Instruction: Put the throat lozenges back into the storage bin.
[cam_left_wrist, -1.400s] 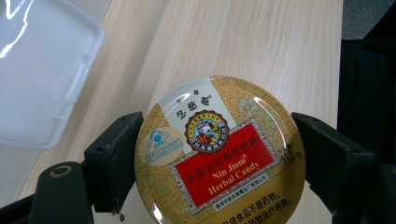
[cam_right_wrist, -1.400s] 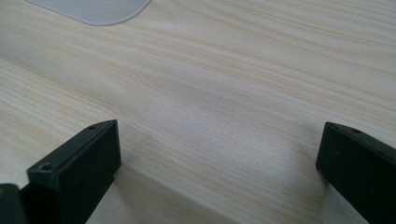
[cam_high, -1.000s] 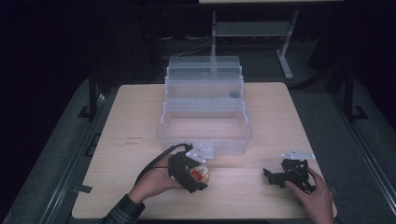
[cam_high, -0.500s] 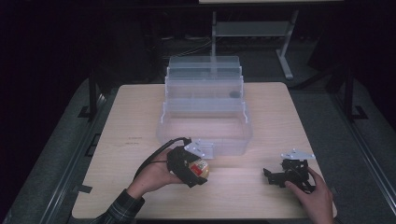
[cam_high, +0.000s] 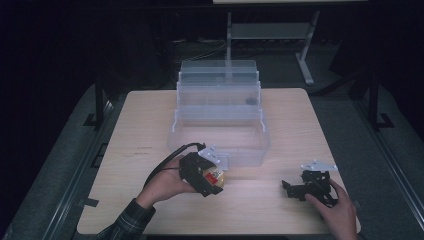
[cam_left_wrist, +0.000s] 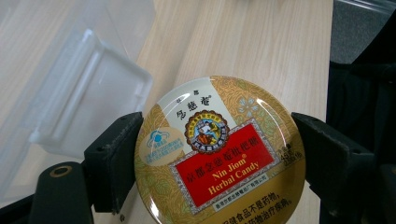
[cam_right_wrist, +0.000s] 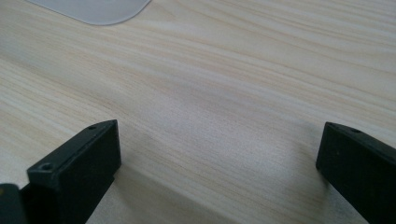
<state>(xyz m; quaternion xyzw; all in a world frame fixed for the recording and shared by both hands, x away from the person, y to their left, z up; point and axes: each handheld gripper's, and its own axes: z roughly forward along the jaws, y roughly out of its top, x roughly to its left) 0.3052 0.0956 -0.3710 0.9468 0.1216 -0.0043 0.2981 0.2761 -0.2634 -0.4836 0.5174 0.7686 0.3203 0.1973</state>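
While its lid faces the left gripper's camera, the round gold candy tin (cam_left_wrist: 219, 151) (red label, lettering tilted) has no long axis. It sits above the table (cam_high: 150, 125), near the clear bin (cam_high: 220, 125), clamped in the left gripper (cam_high: 212, 175). Right gripper (cam_high: 295, 187) rests wide apart, holding nothing.

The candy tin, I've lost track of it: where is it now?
High view, left of centre: the candy tin sits clamped in the left gripper, just before the clear organizer.

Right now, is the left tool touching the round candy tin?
Touching. In the left gripper view, both black jaws of the left tool press against opposite edges of the candy tin, with no gap on either side.
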